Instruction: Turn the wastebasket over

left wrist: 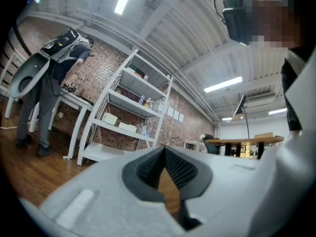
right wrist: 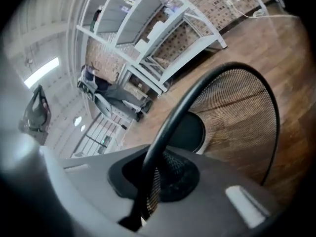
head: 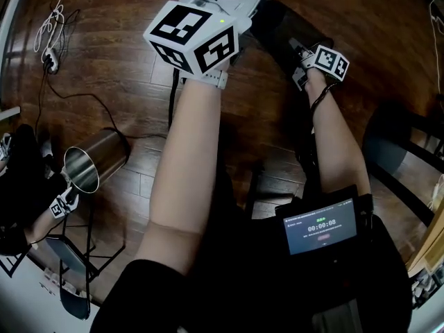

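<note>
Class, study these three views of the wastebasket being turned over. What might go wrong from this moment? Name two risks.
The right claw pinches only the thin rim of the black wire-mesh wastebasket at one spot, so the tilted basket may swing or slip out. The left claw is shut, empty and not on the basket, so nothing would likely catch it.

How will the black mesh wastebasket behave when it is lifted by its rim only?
Probably light: the wastebasket has thin see-through mesh walls, and the right tool grips only its rim. The rim looks like a stiff hoop, so it should keep shape. Held at one edge, it may swing or tilt.
</note>
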{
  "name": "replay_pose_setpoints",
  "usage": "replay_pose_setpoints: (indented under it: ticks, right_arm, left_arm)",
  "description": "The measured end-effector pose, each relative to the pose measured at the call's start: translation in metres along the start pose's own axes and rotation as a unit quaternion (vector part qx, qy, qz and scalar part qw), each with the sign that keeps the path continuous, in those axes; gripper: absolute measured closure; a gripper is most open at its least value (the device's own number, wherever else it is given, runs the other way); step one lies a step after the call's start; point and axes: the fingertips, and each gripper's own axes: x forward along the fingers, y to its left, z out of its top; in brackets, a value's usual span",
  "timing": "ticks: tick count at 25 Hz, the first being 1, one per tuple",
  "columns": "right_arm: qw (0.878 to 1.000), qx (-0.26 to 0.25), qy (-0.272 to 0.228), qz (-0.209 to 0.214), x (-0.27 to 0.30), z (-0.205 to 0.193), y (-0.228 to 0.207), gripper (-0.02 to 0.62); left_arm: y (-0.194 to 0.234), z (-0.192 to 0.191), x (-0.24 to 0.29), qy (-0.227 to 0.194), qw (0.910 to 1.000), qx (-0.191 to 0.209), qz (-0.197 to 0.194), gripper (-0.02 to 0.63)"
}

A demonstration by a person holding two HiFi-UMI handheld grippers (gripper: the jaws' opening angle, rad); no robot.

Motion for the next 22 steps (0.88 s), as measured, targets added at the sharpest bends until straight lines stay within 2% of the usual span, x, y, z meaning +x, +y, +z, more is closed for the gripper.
replay_pose_setpoints:
  ticks: [2, 4, 6, 7, 9, 11, 14, 15, 18, 19, 20, 21, 22]
  right_arm:
    - [0.998, -0.045, 0.042, -0.019, 0.001, -0.004, 0.002, 0.583]
    - [0.989, -0.105, 0.091, -0.042, 0.006, -0.013, 0.004, 0.584]
    - [0.967, -0.186, 0.156, -0.072, 0.011, -0.027, 0.002, 0.584]
    - [0.95, -0.23, 0.194, -0.088, 0.014, -0.037, -0.001, 0.584]
    - [0.901, -0.324, 0.267, -0.115, 0.019, -0.056, -0.01, 0.583]
    - [0.843, -0.411, 0.322, -0.127, 0.026, -0.072, -0.012, 0.583]
    - [0.768, -0.495, 0.393, -0.103, 0.03, -0.105, 0.006, 0.581]
    - [0.736, -0.529, 0.411, -0.095, 0.032, -0.112, 0.011, 0.58]
    - [0.627, -0.623, 0.461, -0.082, 0.036, -0.127, 0.008, 0.578]
    - [0.598, -0.641, 0.474, -0.079, 0.035, -0.132, 0.006, 0.578]
    - [0.578, -0.653, 0.484, -0.077, 0.033, -0.137, 0.003, 0.578]
    - [0.567, -0.657, 0.492, -0.075, 0.03, -0.142, 0.0, 0.578]
    - [0.563, -0.656, 0.497, -0.073, 0.028, -0.145, -0.004, 0.58]
  left_arm:
    - [-0.003, 0.004, -0.001, -0.002, 1.0, 0.002, -0.002, 0.605]
    - [-0.004, 0.008, -0.003, -0.003, 1.0, 0.004, -0.002, 0.605]
    - [-0.003, 0.011, -0.005, -0.005, 1.0, 0.006, -0.001, 0.606]
    - [-0.002, 0.012, -0.005, -0.006, 1.0, 0.006, 0.0, 0.605]
    - [0.0, 0.013, -0.007, -0.007, 1.0, 0.004, 0.003, 0.606]
    - [0.002, 0.014, -0.008, -0.009, 0.9999, 0.003, 0.004, 0.605]
    - [0.003, 0.013, -0.008, -0.008, 1.0, 0.001, 0.004, 0.606]
    - [0.003, 0.012, -0.008, -0.007, 1.0, 0.0, 0.003, 0.605]
    - [0.003, 0.012, -0.009, -0.007, 1.0, -0.001, 0.005, 0.606]
    - [0.002, 0.013, -0.009, -0.008, 1.0, 0.0, 0.004, 0.605]
    - [0.001, 0.014, -0.009, -0.008, 1.0, 0.001, 0.003, 0.606]
    - [0.001, 0.015, -0.009, -0.008, 1.0, 0.002, 0.002, 0.606]
    - [0.001, 0.015, -0.009, -0.007, 1.0, 0.003, 0.001, 0.606]
